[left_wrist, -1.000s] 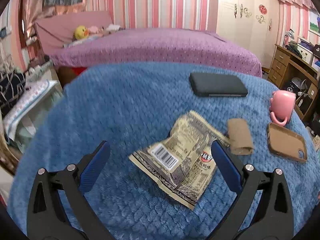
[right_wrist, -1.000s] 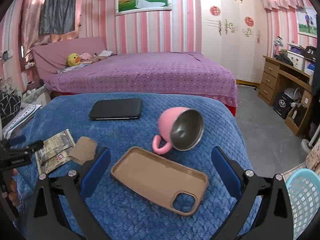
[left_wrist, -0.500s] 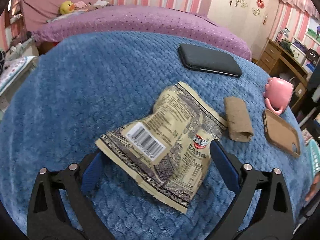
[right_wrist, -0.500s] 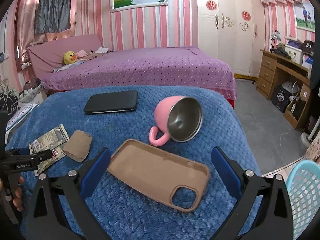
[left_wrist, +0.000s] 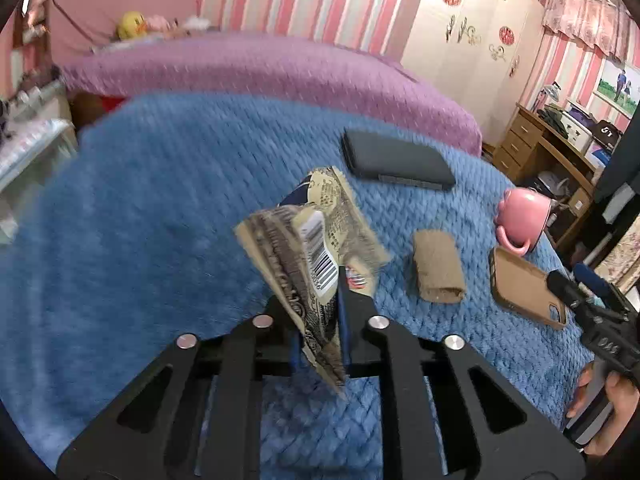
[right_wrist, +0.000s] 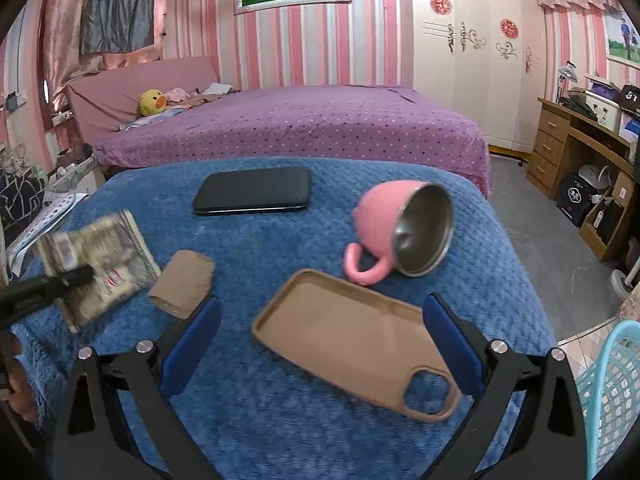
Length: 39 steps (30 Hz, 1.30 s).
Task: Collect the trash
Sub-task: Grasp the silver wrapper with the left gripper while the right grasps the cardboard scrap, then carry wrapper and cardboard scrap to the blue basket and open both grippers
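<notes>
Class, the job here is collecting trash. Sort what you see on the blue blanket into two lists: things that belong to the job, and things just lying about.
Belongs to the job:
- snack wrapper, pinched in the closing left claw
- cardboard tube
- basket beside the blanket

Just lying about:
- black phone
- pink mug, on its side
- brown phone case

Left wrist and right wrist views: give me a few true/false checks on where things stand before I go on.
1. The left gripper has the wrapper between its closing jaws. True.
2. The mug stands upright. False: it lies on its side, handle on the blanket.
3. The right gripper holds the phone case. False: its jaws are open, with the case lying between them.
4. The brown roll lies between wrapper and case. True.
5. A basket is at the right edge. True.
</notes>
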Available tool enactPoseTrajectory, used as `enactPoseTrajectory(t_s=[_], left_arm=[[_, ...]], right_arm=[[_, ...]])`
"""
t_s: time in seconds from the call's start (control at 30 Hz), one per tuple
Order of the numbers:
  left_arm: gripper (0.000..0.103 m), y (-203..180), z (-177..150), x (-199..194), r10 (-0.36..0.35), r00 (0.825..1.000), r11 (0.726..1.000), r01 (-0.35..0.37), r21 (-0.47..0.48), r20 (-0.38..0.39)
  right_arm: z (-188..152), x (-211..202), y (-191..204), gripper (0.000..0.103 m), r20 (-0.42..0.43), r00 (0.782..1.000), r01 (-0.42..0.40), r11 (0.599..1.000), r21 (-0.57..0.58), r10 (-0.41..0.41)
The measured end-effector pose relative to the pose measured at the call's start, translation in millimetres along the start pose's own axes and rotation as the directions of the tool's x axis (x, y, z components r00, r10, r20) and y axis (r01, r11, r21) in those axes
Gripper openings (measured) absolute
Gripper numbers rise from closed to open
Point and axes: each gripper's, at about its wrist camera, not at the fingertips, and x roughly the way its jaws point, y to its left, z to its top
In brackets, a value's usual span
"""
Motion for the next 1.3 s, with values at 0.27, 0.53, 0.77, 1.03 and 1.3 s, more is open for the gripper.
enactPoseTrajectory(t_s=[0.27,0.53,0.77,1.03,1.3], left_arm=[[0.008,0,11,-58,0.156,0.974,0.985,-0.166,0.052,0.162],[0.008,30,11,-42,0.278,0.955,0.959,-0.283,0.032,0.104],[0.008,43,13,-41,0.322,0.943,0.946,-0.324,0.014,0.089],[0.008,31,15,-45,0.307,0.947,0.95,-0.31,0.025,0.097],[0.008,11,18,-59,0.287,0.949,0.956,-0.293,0.027,0.131]], right_arm=[[-3,8,44,0.098,-0.018,0.999,-0.05,0.998,-0.046,0.049],[6,38,97,0.098,-0.072,0.995,-0.082,0.986,-0.144,0.072],[6,74,113,0.08,-0.184,0.979,-0.112,0.981,-0.155,0.083],[3,60,115,0.054,-0.145,0.98,-0.16,0.973,-0.166,0.137],[2,19,81,0.054,-0.068,0.99,-0.131,0.981,-0.143,0.122]])
